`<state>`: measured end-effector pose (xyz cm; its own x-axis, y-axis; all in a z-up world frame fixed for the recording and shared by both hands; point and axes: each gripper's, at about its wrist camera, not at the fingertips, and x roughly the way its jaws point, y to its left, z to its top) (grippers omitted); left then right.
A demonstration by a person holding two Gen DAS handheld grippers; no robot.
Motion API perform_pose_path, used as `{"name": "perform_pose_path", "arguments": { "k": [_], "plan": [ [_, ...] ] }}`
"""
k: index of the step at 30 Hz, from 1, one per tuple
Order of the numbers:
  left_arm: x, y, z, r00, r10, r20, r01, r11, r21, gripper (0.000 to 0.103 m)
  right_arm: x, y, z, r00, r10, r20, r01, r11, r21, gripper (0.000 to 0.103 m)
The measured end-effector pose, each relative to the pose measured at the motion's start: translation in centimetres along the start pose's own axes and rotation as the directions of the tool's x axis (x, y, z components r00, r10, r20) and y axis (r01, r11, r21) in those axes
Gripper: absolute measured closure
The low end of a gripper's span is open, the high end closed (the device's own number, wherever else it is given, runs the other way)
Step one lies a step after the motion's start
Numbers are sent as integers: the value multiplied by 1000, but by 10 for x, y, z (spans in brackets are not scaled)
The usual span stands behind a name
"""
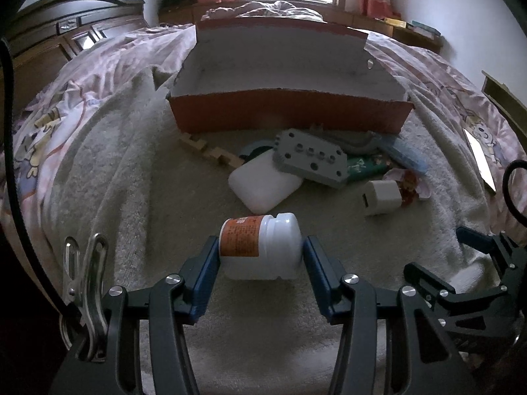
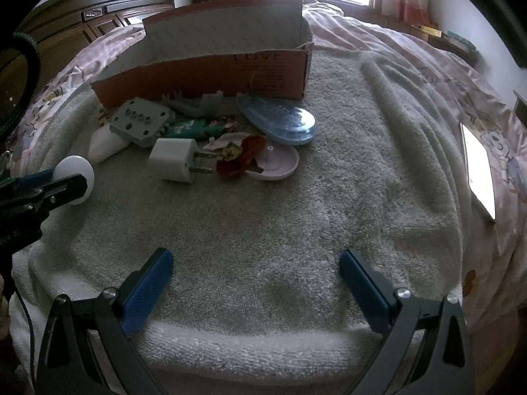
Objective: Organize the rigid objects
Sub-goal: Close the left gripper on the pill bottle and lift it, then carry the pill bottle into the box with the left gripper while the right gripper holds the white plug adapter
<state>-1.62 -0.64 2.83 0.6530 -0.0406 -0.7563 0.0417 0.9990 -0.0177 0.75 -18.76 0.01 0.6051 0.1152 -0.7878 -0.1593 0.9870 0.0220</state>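
Note:
My left gripper (image 1: 262, 247) is shut on a white pill bottle (image 1: 260, 247) with an orange label, held sideways just above the towel; the bottle's cap end also shows in the right wrist view (image 2: 74, 179). An open orange cardboard box (image 1: 290, 115) stands behind a pile of objects: a white flat case (image 1: 263, 186), a grey perforated block (image 1: 313, 158), wooden blocks (image 1: 210, 153), a white charger plug (image 2: 176, 159), a blue oval case (image 2: 278, 120), a green packet (image 2: 194, 126) and a pink dish (image 2: 276, 161). My right gripper (image 2: 255, 279) is open and empty over bare towel.
A grey towel (image 2: 296, 214) covers a bed with a pink patterned sheet (image 2: 428, 75). A lit phone (image 2: 479, 171) lies at the right edge. A dark wooden headboard (image 1: 66, 39) is at the left. A metal clip (image 1: 85, 263) hangs by my left gripper.

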Motion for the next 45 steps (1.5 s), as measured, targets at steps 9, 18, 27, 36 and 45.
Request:
{"name": "perform_pose_path", "arguments": {
  "k": [9,18,27,36,45],
  "plan": [
    [13,9,-3,999,-6,-41,4,999,-40,51,-6,7,11,997,78,15,-78,997,12,3],
    [17,19,-6,998,-31,-52,27,996,-82,51,4,23,37,990,144,-2,-144,989,22,14],
    [16,22,-6,998,-45,-47,41,995,-90,51,19,43,53,993,114,-2,-114,993,10,32],
    [15,20,-6,998,-44,-41,40,995,-88,54,20,46,56,999,46,2,-46,999,-21,56],
    [4,18,-1,999,-47,-11,46,996,-75,55,12,43,54,997,76,5,-76,997,-13,56]
  ]
}}
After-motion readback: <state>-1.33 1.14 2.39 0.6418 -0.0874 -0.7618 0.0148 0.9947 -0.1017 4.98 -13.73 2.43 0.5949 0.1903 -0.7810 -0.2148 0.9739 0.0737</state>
